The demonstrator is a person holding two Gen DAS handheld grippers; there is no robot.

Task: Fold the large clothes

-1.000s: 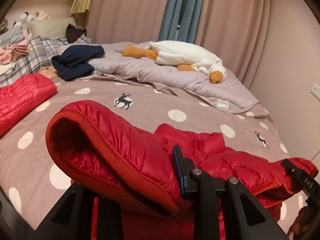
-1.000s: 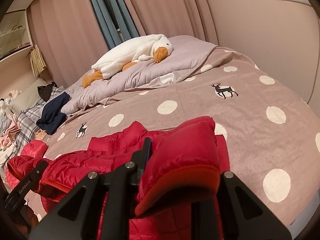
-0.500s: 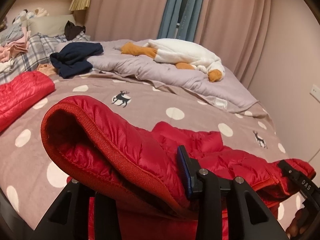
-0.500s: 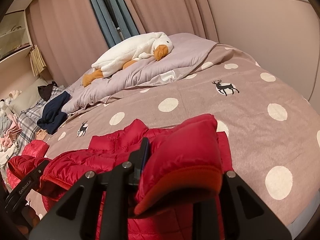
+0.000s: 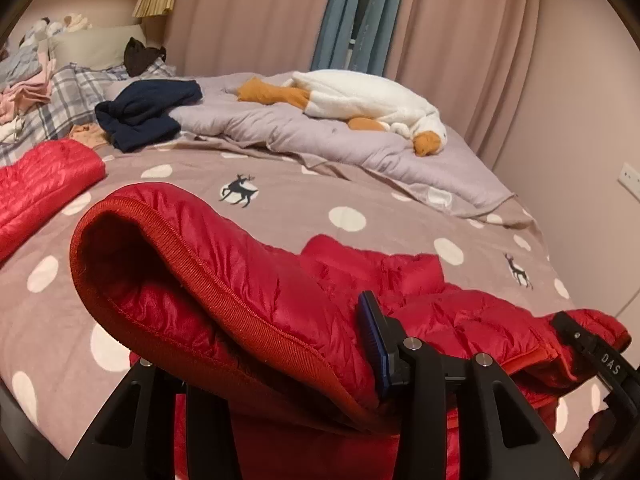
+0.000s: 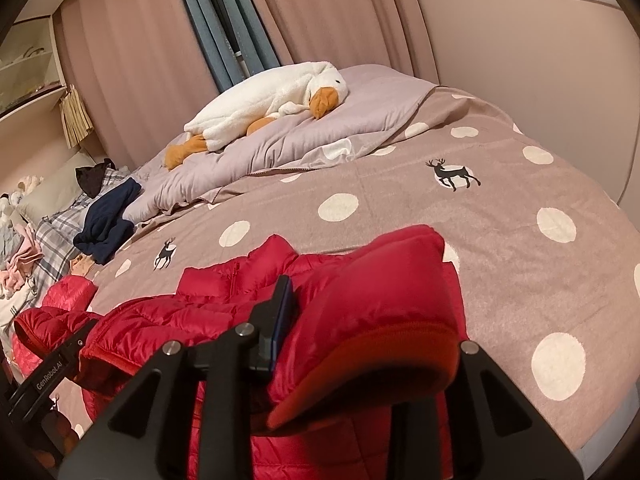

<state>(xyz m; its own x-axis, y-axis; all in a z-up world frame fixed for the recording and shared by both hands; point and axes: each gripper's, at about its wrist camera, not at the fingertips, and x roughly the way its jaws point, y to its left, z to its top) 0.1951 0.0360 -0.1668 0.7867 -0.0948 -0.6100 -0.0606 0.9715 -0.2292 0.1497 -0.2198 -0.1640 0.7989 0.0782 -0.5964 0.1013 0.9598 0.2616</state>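
A red quilted down jacket (image 5: 448, 308) lies on the polka-dot bed cover (image 5: 280, 208). My left gripper (image 5: 280, 360) is shut on the jacket's ribbed hem, which is lifted and curls over the left finger. My right gripper (image 6: 352, 344) is shut on another hem corner of the same jacket (image 6: 200, 316), held above the bed. The right gripper also shows at the right edge of the left wrist view (image 5: 600, 356). The left gripper shows at the lower left of the right wrist view (image 6: 48, 372). The fingertips are hidden by fabric.
A second red jacket piece (image 5: 40, 184) lies at the left. A navy garment (image 5: 148, 112), a plush goose (image 5: 368, 100) on a lilac duvet (image 5: 320, 140), a plaid pillow and a clothes pile (image 5: 24, 88) sit at the back. A wall (image 6: 560, 80) borders the bed's right side.
Both grippers have lifted the jacket's hem a little and carried it slightly forward over the bed. Their grip is unchanged.
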